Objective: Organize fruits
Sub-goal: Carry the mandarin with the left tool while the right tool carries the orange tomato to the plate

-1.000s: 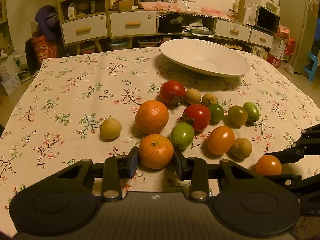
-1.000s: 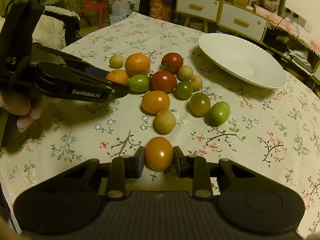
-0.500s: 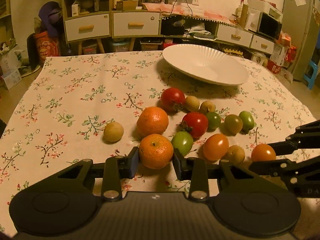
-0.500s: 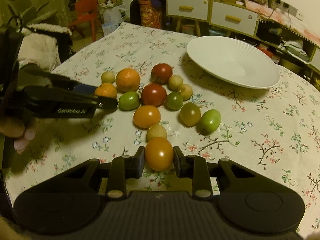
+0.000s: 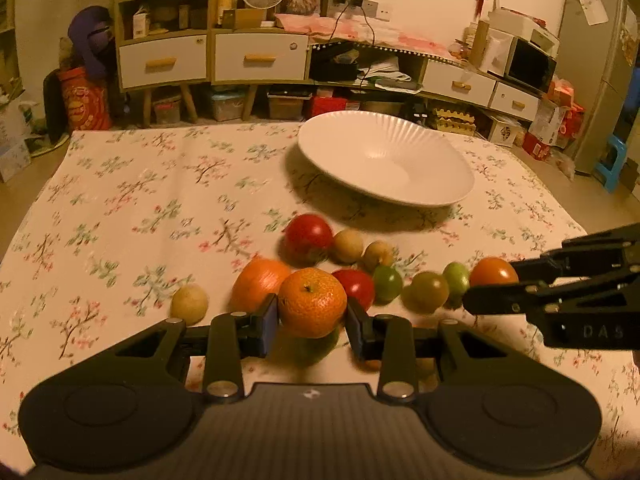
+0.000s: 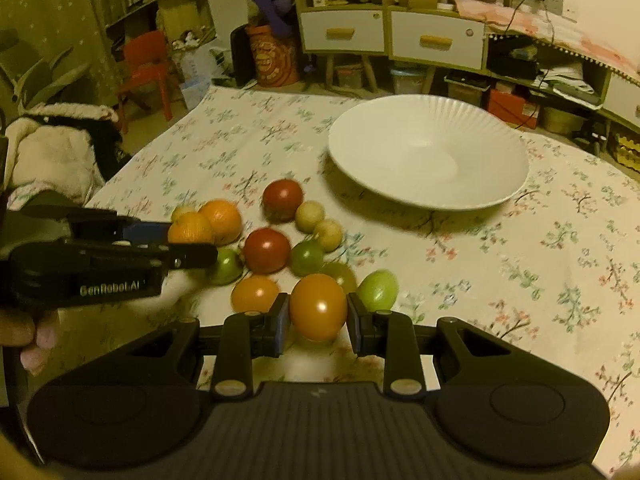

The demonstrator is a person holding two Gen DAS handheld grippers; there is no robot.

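Observation:
My left gripper (image 5: 312, 322) is shut on a dimpled mandarin (image 5: 312, 302), held clear above the floral cloth. My right gripper (image 6: 318, 320) is shut on a smooth orange tomato (image 6: 318, 306), also lifted; from the left wrist view that tomato (image 5: 493, 271) shows at the right between black fingers. On the cloth lie a second mandarin (image 5: 258, 286), red tomatoes (image 6: 282, 198), green tomatoes (image 6: 378, 290), an orange tomato (image 6: 254, 294) and small tan fruits (image 6: 310, 216). A white ribbed plate (image 6: 428, 158) stands beyond the pile with nothing in it.
The table (image 5: 140, 200) wears a floral cloth, with a bare stretch on its left half. A lone tan fruit (image 5: 189, 304) lies left of the pile. Drawers and shelves (image 5: 260, 56) line the far wall. A red chair (image 6: 146, 66) and a fleecy sleeve (image 6: 48, 152) are at the left.
Both grippers have risen off the cloth with their fruit, the left with the mandarin and the right with the orange tomato. The plate now appears closer in both views.

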